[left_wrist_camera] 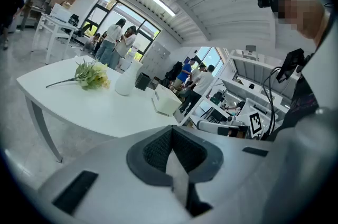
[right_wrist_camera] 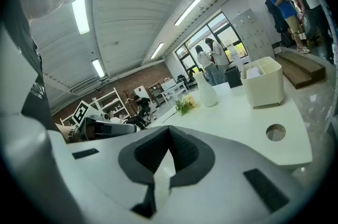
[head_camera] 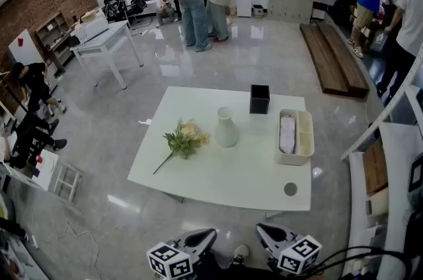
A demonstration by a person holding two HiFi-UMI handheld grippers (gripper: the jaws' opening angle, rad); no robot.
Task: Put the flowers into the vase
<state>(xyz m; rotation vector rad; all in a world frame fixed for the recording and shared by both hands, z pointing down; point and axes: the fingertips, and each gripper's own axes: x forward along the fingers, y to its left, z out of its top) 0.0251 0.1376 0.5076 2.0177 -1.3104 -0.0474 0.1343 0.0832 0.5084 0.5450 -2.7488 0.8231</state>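
On the table (head_camera: 218, 174), flowers (head_camera: 186, 138) beside vase (head_camera: 226, 128) — left gripper (head_camera: 207, 234), right gripper (head_camera: 264, 231) closed, empty

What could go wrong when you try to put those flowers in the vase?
1. The vase has a narrow neck and stands free on the table; a nudge from the stem could probably tip it over.
2. The flowers lie flat with a thin stem, so a gripper might miss it or squash it.
3. The left gripper and right gripper are both shut, short of the table; they must open before grabbing.
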